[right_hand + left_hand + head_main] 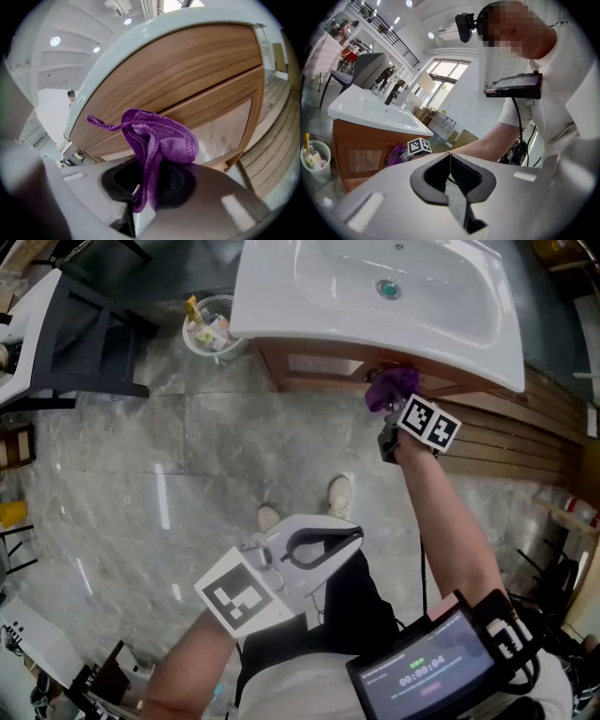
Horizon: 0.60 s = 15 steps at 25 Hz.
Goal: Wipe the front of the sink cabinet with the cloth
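Observation:
The wooden sink cabinet (319, 367) stands under a white basin (375, 296). My right gripper (398, 409) is shut on a purple cloth (391, 387) and holds it up at the cabinet front, just below the basin's rim. In the right gripper view the cloth (157, 145) bunches out of the shut jaws (145, 187), close to the wood panels (187, 89). My left gripper (337, 538) hangs low near my body, away from the cabinet, jaws shut on nothing (450, 171). The left gripper view shows the cabinet (365, 150) and cloth (396, 153) from the side.
A small white bin (211, 326) with bottles stands left of the cabinet on the marble floor (169, 484). A dark chair (94, 343) stands further left. Wooden slats (525, 442) run along the right. A tablet (427, 676) is strapped at my chest.

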Available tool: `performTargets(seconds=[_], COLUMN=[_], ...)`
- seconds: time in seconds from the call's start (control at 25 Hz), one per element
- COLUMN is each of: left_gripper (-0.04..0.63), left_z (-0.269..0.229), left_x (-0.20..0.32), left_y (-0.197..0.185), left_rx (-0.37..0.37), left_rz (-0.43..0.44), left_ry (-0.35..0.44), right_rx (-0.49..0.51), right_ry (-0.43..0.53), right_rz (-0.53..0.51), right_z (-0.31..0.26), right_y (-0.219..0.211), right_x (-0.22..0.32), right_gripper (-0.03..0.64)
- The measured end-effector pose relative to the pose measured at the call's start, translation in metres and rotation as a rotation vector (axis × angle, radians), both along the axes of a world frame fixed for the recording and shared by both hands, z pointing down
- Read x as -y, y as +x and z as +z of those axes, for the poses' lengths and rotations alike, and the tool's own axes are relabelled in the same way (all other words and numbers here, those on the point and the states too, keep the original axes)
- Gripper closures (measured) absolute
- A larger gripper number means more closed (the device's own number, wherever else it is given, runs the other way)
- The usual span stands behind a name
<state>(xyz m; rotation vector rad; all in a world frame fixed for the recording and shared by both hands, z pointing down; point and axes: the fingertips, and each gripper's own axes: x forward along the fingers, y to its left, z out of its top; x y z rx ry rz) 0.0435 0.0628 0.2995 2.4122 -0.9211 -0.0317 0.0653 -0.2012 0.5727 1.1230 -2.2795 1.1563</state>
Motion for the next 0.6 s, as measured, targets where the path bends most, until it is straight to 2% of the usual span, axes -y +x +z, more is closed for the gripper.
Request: performTargets(seconds=[0.6], left_gripper=[0.588], left_z=[0.005], left_x=[-0.031], left_y=[-0.063], left_rx=[0.000], left_rz=[-0.104], left_ry=[-0.001], right_rx=[0.037], right_ry=[-0.004], right_rz=[-0.203], right_z=[-0.003], right_y=[-0.146], right_x=[-0.051], right_gripper=[0.541])
